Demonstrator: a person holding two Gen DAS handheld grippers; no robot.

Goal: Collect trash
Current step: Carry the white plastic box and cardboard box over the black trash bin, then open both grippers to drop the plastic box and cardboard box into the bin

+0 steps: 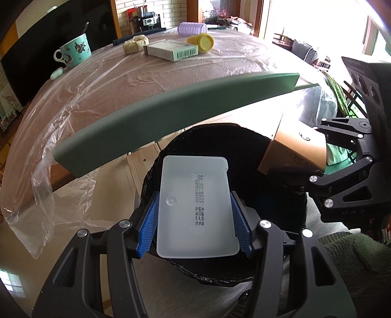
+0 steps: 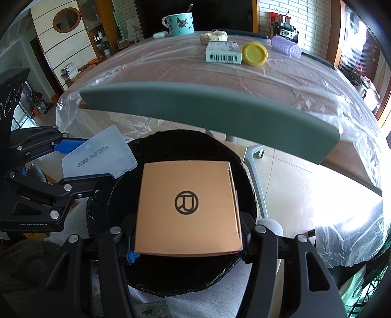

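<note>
Left tool (image 1: 194, 221) clamped on a frosted white plastic case (image 1: 196, 208), blue pads (image 1: 147, 227) pressed to both long edges, printed side up. Held right above the mouth of the black-lined bin (image 1: 281, 181), below the table's green edge strip (image 1: 176, 117). Right tool (image 2: 188, 241) gripping a flat copper-coloured box (image 2: 188, 208), round logo facing up, also hanging over the bin (image 2: 117, 195). Both items side by side above the opening, neither dropped in yet. Up on the table (image 2: 171, 71), under clear plastic sheeting: a white carton with a barcode (image 2: 223, 52), a yellow lid (image 2: 254, 53) touching it, a lilac hair roller (image 2: 286, 46), a pale crumpled wad (image 2: 215, 36), a turquoise mug (image 2: 179, 23).
</note>
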